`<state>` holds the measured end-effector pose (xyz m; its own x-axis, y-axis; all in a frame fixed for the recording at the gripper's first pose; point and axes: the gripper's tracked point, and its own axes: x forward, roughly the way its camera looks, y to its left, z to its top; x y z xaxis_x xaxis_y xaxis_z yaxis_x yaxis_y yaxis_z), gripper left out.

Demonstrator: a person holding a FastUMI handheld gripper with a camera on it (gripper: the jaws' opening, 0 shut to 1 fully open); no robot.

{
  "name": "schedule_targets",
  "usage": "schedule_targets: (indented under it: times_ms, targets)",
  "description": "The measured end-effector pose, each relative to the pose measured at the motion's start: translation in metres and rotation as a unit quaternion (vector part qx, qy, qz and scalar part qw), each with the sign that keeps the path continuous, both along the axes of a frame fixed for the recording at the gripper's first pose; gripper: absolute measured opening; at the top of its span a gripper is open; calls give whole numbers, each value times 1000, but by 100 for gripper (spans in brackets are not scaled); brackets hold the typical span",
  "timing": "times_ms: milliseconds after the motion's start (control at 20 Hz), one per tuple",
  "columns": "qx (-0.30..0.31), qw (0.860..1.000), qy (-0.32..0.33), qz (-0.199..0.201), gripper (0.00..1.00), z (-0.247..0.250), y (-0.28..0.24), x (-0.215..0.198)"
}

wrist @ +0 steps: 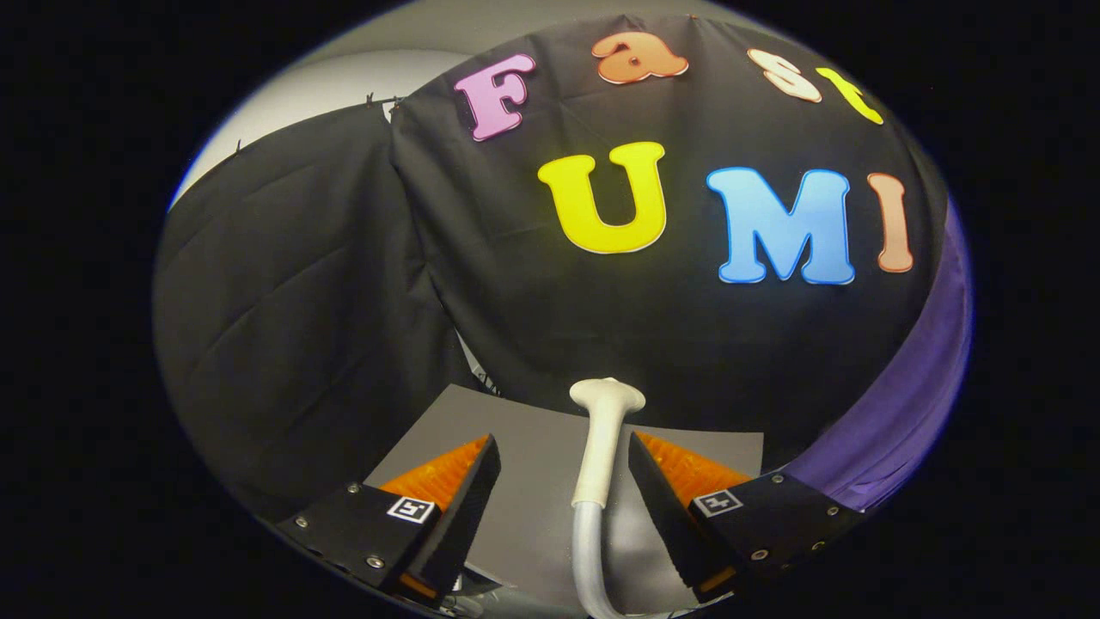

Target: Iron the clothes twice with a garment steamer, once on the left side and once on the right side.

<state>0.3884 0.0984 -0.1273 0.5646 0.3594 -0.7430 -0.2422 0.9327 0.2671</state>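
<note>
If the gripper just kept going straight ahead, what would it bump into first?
Probably the steamer head, standing between the open gripper's fingers, nearer one of them. Past it come the grey board and black cloth wall; depth is unclear.

The gripper (563, 447) shows two wedge-shaped fingers (455, 494) with ribbed inner faces, each tapering to a narrow tip. Each finger is mounted on a black angular block (361, 524) fastened with small silver screws (375, 562). A small square black-and-white marker (411, 509) sits on top of each block, just behind the finger.
</note>
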Motion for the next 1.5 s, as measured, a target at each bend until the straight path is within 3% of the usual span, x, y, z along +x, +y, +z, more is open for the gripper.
schedule_targets:
  times_ms: [550, 1100, 1250, 1350, 1500]
  targets:
    - [-26, 993, 113, 11, 90, -118, -7, 41]
    - [47, 975, 217, 2, 75, -183, 16, 53]
    - [74, 969, 235, -20, 67, -181, 11, 51]
    - [82, 968, 234, -23, 52, -181, 7, 52]
    - [76, 972, 220, -18, 41, -181, 6, 49]
